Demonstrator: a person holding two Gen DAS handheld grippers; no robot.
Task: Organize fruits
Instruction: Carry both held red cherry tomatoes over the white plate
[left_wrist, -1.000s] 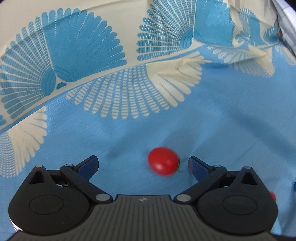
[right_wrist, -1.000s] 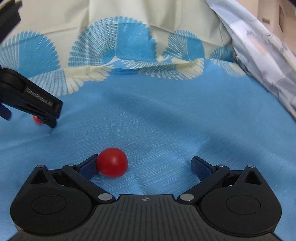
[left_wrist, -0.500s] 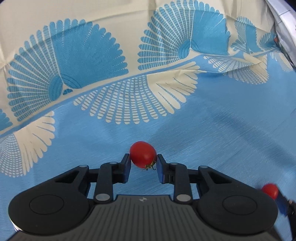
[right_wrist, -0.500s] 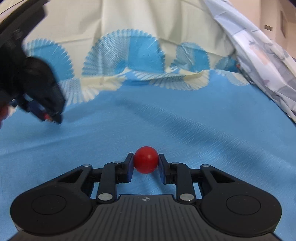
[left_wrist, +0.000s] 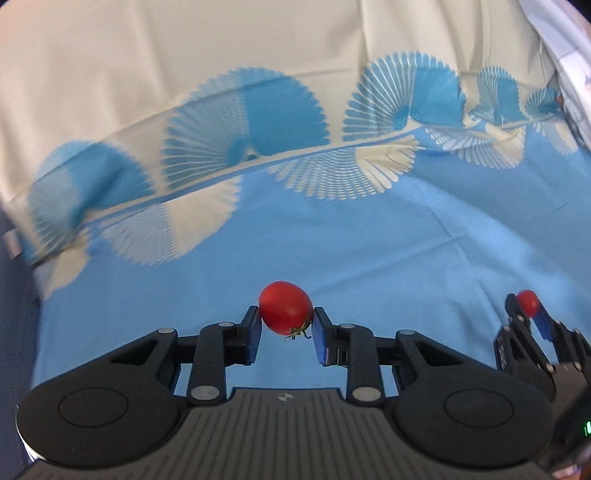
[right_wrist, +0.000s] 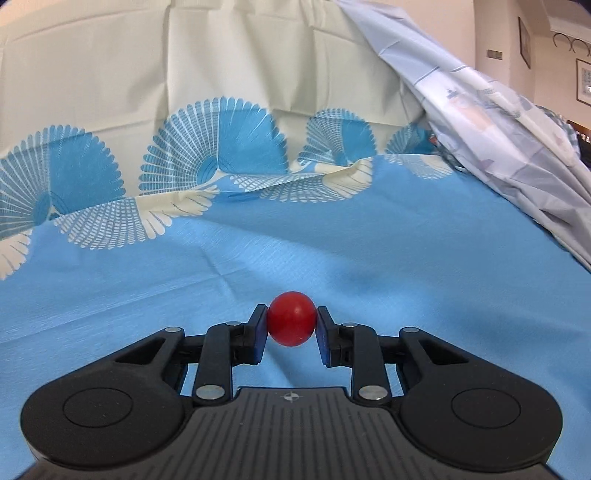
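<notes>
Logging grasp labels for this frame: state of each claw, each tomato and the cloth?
left claw: shut on the oval tomato.
oval tomato: pinched between the blue pads, green stem end pointing down.
right claw: shut on the round tomato.
round tomato: pinched between the blue pads; no stem visible.
tablecloth: spread out, creased, bunched along the patterned far border.

We see a surface covered w/ a blue cloth, fan-shaped cream and blue motifs along its far edge, where it rises into a plain cream part. Cloth is creased and rumpled, esp. near the fan border. At right, a pale grey-blue printed sheet lies bunched on the cloth's edge.
</notes>
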